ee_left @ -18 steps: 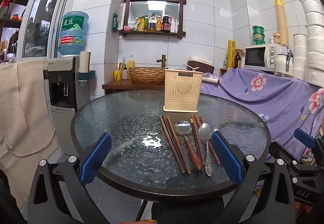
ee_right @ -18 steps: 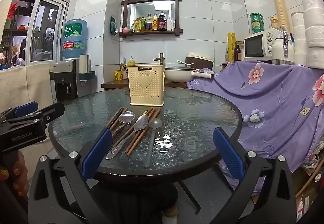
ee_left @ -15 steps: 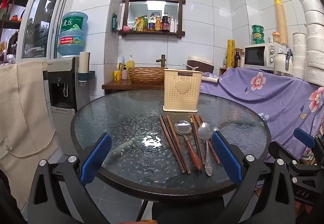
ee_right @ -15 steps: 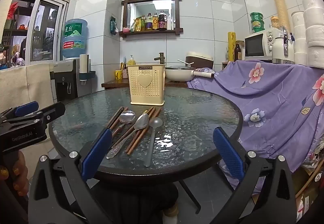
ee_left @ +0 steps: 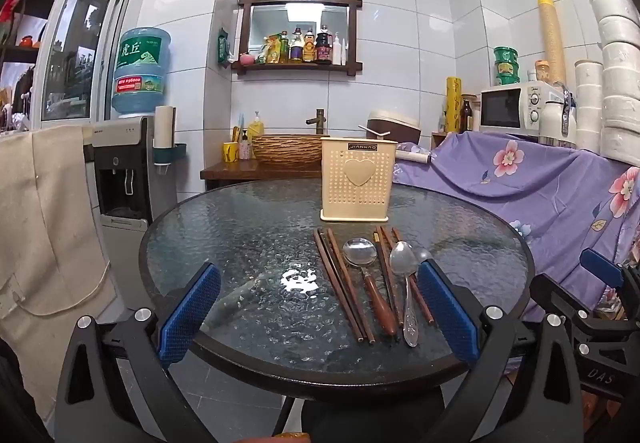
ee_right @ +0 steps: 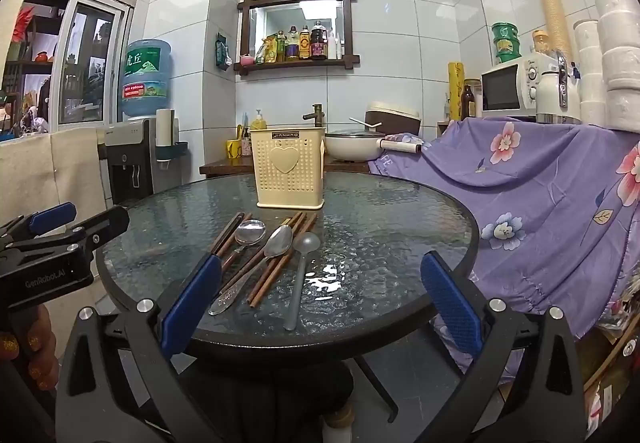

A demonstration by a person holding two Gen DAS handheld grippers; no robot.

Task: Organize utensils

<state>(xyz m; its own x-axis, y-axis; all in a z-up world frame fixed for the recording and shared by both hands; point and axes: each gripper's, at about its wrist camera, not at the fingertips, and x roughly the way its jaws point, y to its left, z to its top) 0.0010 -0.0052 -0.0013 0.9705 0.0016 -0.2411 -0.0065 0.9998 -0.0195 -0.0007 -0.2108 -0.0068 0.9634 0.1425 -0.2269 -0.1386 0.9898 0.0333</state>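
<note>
two grippers are held at the near edge of the round glass table point(ee_left: 240, 227); left gripper point(ee_left: 318, 313) and right gripper point(ee_right: 318, 299) are spread wide, with nothing gripped; spoons point(ee_left: 402, 263) and chopsticks point(ee_left: 340, 279) are laid flat just before the upright cream utensil holder point(ee_left: 356, 179).
</note>
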